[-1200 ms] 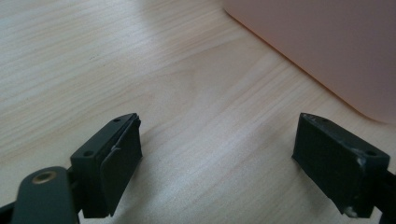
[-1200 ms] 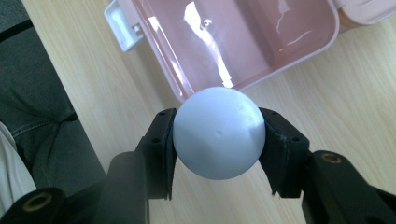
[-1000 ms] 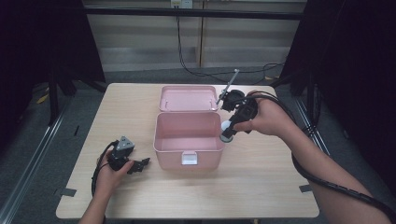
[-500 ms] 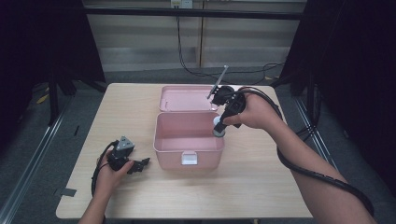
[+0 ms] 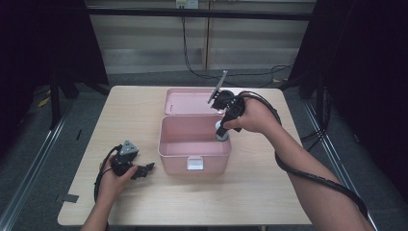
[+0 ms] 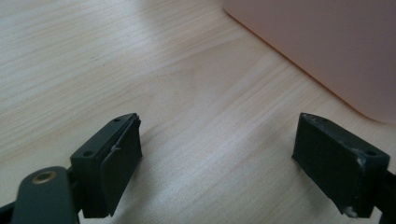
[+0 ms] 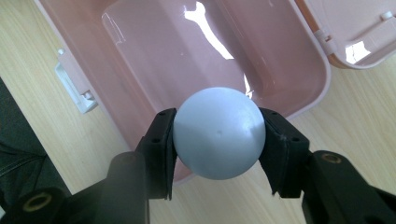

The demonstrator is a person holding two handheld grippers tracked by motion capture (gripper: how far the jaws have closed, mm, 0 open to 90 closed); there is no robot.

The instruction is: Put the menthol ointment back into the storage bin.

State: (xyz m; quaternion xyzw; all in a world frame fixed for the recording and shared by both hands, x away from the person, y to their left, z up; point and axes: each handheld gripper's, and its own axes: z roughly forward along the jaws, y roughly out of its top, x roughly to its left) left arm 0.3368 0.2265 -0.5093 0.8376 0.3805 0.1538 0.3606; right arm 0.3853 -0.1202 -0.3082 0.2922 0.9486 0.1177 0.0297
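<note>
Ball (image 7: 218, 139) clamped in right claw (image 7: 218, 140), pointing down over box (image 5: 166, 144).

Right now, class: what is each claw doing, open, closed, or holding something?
Left claw: open, holding nothing, low over the table.
Right claw: closed on the pale blue ball, above the open pink box.

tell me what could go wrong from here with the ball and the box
The right gripper pinches the pale blue ball by its round sides alone, so it could slip out early. In the high view the ball hangs at the right rim of the open pink box; released there it might strike the rim and roll off across the table. The left gripper rests apart and doesn't steady the box.
</note>
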